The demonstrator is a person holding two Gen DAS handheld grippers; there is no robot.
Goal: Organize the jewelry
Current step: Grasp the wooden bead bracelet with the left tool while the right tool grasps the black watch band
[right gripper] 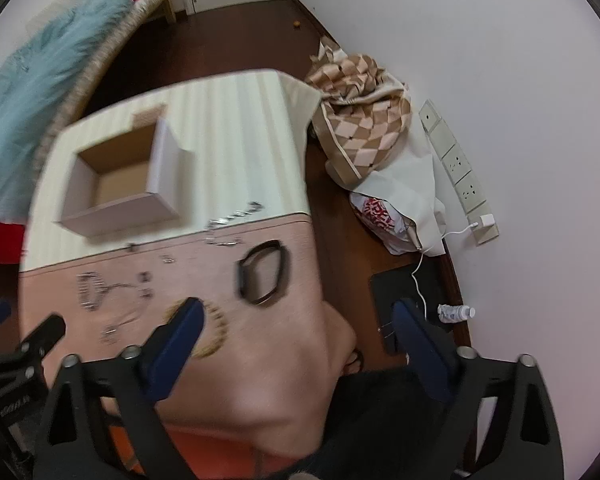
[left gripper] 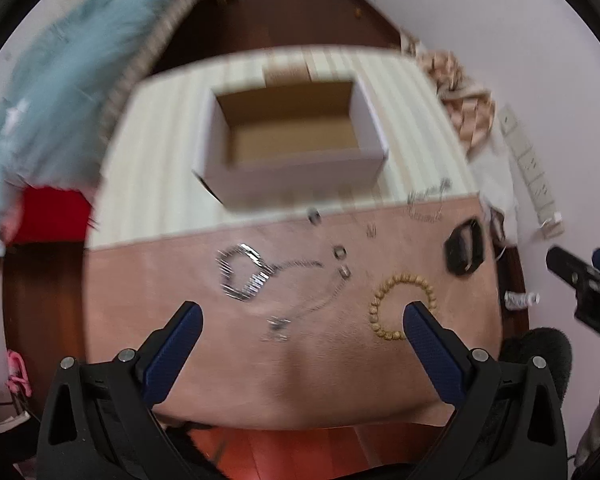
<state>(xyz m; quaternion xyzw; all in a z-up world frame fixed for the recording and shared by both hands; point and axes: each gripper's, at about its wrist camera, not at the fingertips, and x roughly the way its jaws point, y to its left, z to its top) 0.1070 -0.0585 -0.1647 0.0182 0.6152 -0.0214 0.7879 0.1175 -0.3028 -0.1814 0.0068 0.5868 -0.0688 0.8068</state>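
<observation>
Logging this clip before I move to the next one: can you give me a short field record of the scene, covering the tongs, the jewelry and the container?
left tongs: open, empty, above the pink cloth
right tongs: open, empty, over the table's right edge
box: open cardboard box, nothing visible inside, on the striped cloth
wooden bead bracelet: on the pink cloth
black band: right of the beads
silver chain bracelet: on the pink cloth
small rings: loose, blurred
progress: nothing boxed yet
</observation>
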